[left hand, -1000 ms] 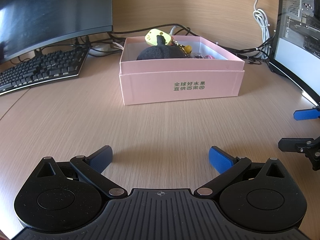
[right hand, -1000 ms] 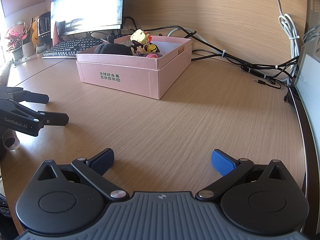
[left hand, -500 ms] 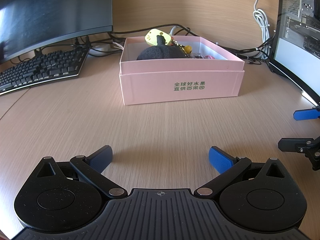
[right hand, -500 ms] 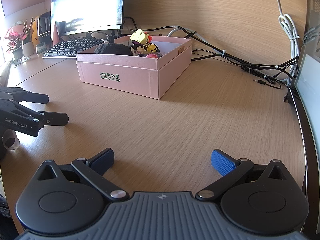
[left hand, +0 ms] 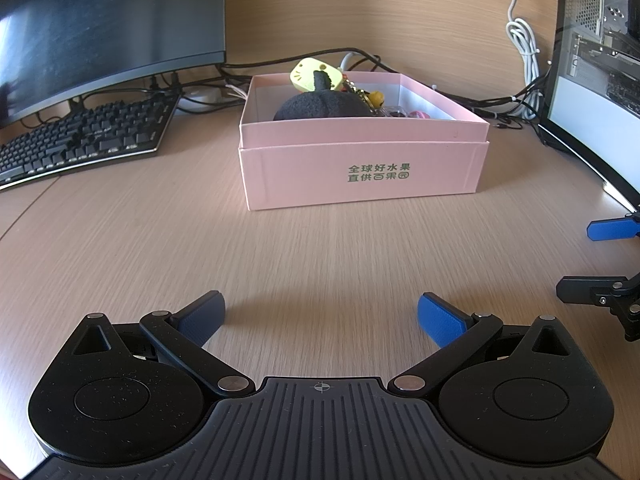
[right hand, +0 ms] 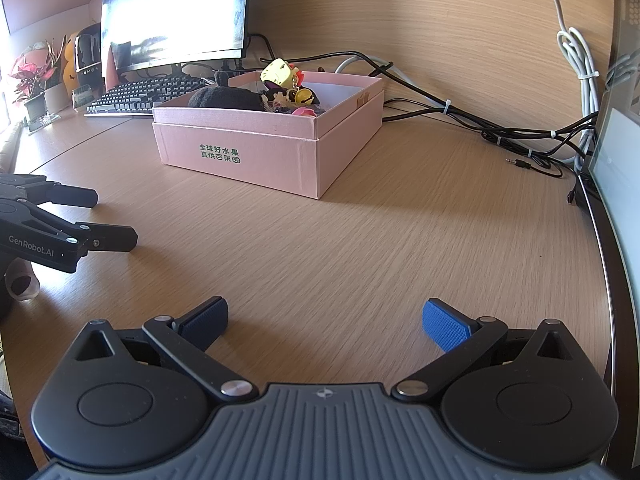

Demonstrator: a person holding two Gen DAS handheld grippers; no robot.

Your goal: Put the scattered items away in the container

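A pink cardboard box (left hand: 360, 172) with green print stands on the wooden desk; it also shows in the right wrist view (right hand: 248, 152). Inside lie a black plush (left hand: 324, 106), a yellow toy (left hand: 310, 74) and small keychain trinkets (right hand: 298, 96). My left gripper (left hand: 320, 316) is open and empty, low over the desk well in front of the box. My right gripper (right hand: 324, 320) is open and empty, to the right of the left one. Each gripper's fingers show at the edge of the other's view.
A black keyboard (left hand: 80, 140) and a monitor (left hand: 100, 28) stand at the back left. Cables (right hand: 500, 132) run behind the box. A computer case (left hand: 592, 80) stands on the right. Plants and ornaments (right hand: 36, 80) line the far left.
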